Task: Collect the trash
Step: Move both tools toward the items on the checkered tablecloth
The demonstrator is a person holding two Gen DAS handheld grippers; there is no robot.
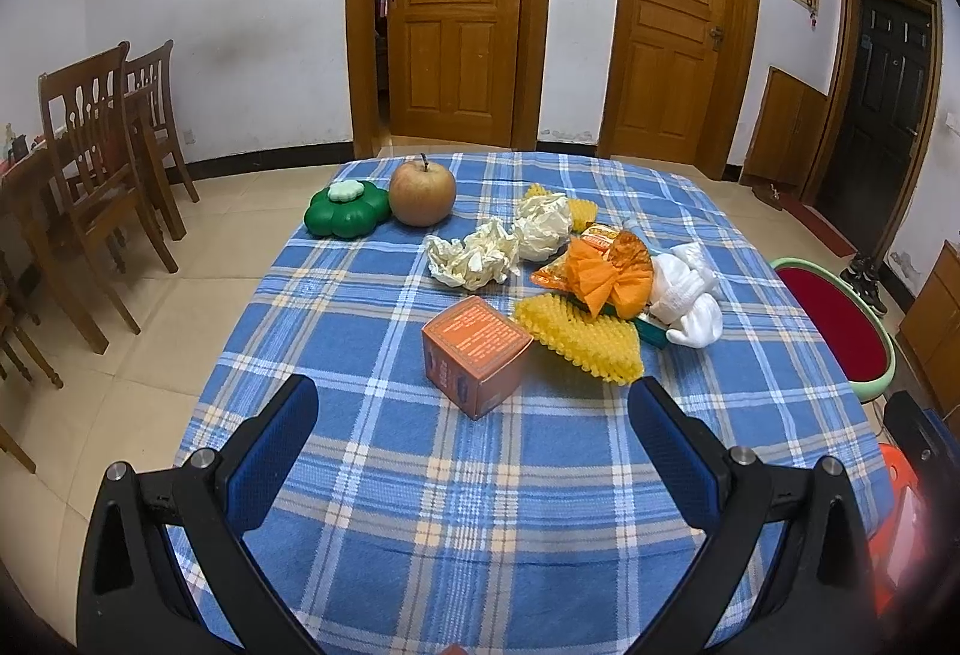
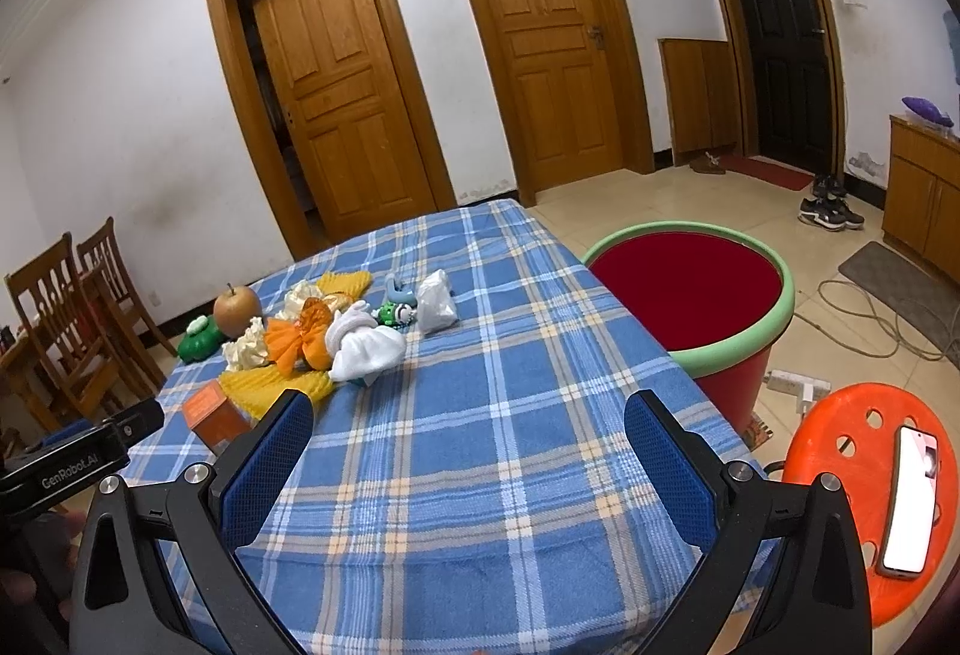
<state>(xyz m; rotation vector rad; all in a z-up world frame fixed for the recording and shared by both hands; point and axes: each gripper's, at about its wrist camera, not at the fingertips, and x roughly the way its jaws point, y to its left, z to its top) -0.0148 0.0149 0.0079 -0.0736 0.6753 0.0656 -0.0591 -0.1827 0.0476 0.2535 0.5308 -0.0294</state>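
- Trash sits mid-table: crumpled paper (image 1: 474, 256), wrappers (image 1: 606, 259), yellow netting (image 1: 579, 340), orange box (image 1: 474, 352) nearest me.
- Left claw (image 1: 474, 415) wide, empty, lined up on the box, probably my first grab.
- Right claw (image 2: 468, 430) wide, empty too, over bare cloth (image 2: 480, 475).
- Bin (image 2: 690, 295) beside the table edge, looks empty.
- Apple (image 1: 422, 191) stands apart — likely not trash.

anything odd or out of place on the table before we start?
Nothing spilled or broken. Mixed into the litter is a whole apple beside a green flower-shaped container, neither looking like trash. A white sock and small figurine also sit in the pile. Both tools are open and empty.
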